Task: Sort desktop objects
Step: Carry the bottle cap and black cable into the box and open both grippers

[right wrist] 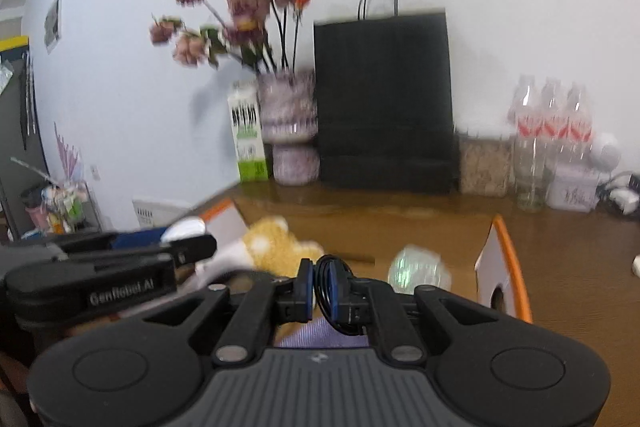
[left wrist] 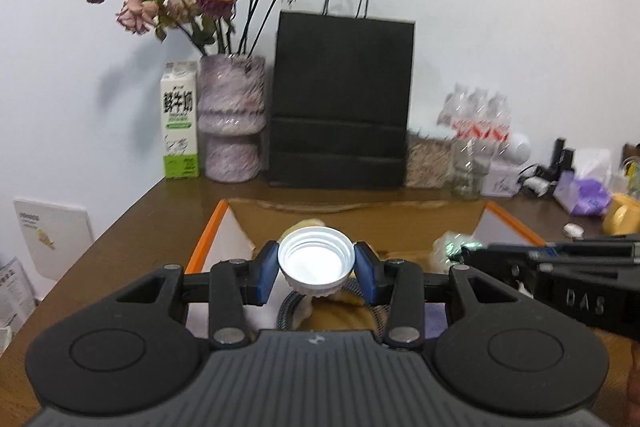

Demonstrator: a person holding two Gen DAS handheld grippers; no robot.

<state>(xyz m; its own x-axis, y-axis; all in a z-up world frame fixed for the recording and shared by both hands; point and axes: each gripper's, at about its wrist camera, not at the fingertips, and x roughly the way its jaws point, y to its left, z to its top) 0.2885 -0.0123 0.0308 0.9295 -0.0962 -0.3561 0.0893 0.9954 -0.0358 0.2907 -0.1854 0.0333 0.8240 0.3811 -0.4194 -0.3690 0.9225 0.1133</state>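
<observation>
My left gripper [left wrist: 316,267] is shut on a white screw cap [left wrist: 315,261], held open side up between its blue pads. It hangs over an open cardboard box [left wrist: 224,227] with orange-edged flaps. My right gripper [right wrist: 319,285] is shut on a thin black coiled cable [right wrist: 340,311], also above the box [right wrist: 502,267]. A yellow plush toy [right wrist: 276,243], a shiny crumpled wrapper [right wrist: 416,269] and purple cloth [right wrist: 320,337] lie in the box. Each gripper shows in the other's view: the right gripper [left wrist: 466,255] at the right edge, the left gripper [right wrist: 200,245] with the cap [right wrist: 184,229] at the left.
Along the wall stand a milk carton [left wrist: 180,123], a vase of dried roses [left wrist: 232,119], a black paper bag [left wrist: 340,99], a woven box [left wrist: 428,163], a glass jar [left wrist: 468,171] and water bottles [left wrist: 480,119]. A purple tissue pack [left wrist: 584,195] and a yellow cup [left wrist: 622,219] sit far right.
</observation>
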